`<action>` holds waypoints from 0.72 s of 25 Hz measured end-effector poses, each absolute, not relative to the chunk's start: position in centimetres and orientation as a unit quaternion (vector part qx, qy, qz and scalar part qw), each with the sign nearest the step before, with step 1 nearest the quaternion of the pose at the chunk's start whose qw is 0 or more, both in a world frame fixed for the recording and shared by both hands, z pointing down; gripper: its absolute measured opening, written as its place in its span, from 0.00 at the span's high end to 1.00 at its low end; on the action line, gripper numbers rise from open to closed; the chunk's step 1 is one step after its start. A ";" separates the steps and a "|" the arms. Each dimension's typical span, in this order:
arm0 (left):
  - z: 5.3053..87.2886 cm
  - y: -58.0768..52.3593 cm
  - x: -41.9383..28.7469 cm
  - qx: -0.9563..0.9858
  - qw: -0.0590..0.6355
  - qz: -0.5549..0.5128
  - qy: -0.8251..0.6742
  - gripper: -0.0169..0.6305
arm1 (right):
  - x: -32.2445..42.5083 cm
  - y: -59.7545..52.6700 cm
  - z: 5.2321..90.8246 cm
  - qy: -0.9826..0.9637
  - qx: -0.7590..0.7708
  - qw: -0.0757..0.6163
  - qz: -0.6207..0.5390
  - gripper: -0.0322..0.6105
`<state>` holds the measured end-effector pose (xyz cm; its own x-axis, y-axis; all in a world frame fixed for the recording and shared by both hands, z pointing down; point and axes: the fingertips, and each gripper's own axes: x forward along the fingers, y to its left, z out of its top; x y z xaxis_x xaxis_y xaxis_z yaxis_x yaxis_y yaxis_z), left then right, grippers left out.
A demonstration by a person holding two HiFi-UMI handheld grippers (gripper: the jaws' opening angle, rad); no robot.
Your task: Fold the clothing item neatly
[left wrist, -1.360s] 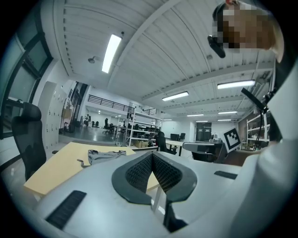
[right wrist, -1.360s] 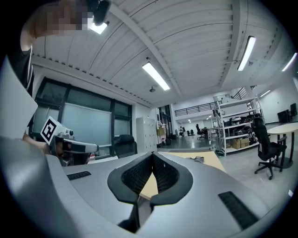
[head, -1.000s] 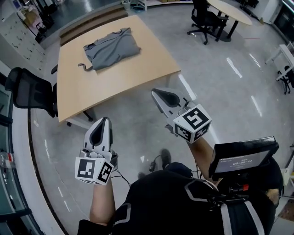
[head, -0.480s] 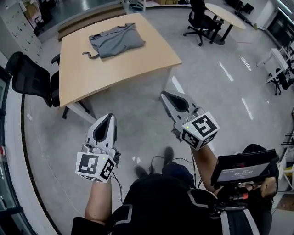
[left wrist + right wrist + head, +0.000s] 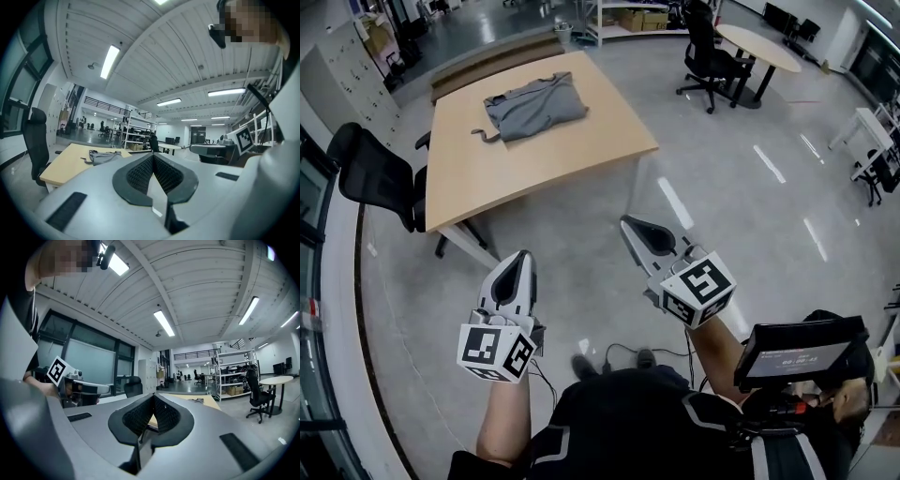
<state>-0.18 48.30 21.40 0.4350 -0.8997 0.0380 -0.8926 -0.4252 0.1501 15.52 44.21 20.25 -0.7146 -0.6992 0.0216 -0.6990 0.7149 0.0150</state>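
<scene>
A grey garment lies crumpled near the far end of a light wooden table; the left gripper view shows the garment small and far off. My left gripper is held level over the floor, well short of the table, its jaws shut with nothing between them. To its right my right gripper is also shut and empty, pointing toward the table's near right corner. In the right gripper view only a strip of the table shows beyond the jaws.
A black office chair stands at the table's left side. Farther right are another black chair and a round table. Shelving stands at the back. Grey polished floor surrounds the table.
Both grippers and the person have moved across the floor; the table and garment now sit slightly differently in the head view. The jaws stay shut.
</scene>
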 end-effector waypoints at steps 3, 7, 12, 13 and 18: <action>21.6 48.6 1.9 0.841 0.066 -0.022 -0.537 0.97 | 17.8 44.6 20.9 -0.926 0.378 0.006 -0.001 0.94; 21.1 48.7 5.6 0.833 0.068 -0.016 -0.549 0.97 | 22.1 44.5 20.6 -0.925 0.381 0.001 0.011 0.94; 21.2 48.5 7.2 0.824 0.067 -0.014 -0.562 0.97 | 24.0 44.2 20.6 -0.928 0.372 0.005 0.005 0.94; 21.1 48.5 7.3 0.823 0.066 -0.014 -0.563 0.97 | 24.1 44.1 20.6 -0.928 0.372 0.006 0.003 0.94; 21.2 49.2 7.2 0.830 0.064 -0.007 -0.554 0.97 | 23.8 44.6 20.3 -0.926 0.379 0.007 0.002 0.94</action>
<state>7.19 49.17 21.21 0.3859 -0.9206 0.0601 -0.9189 -0.3778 0.1138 23.82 44.63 20.26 -0.7133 -0.7007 0.0149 -0.7008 0.7134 0.0020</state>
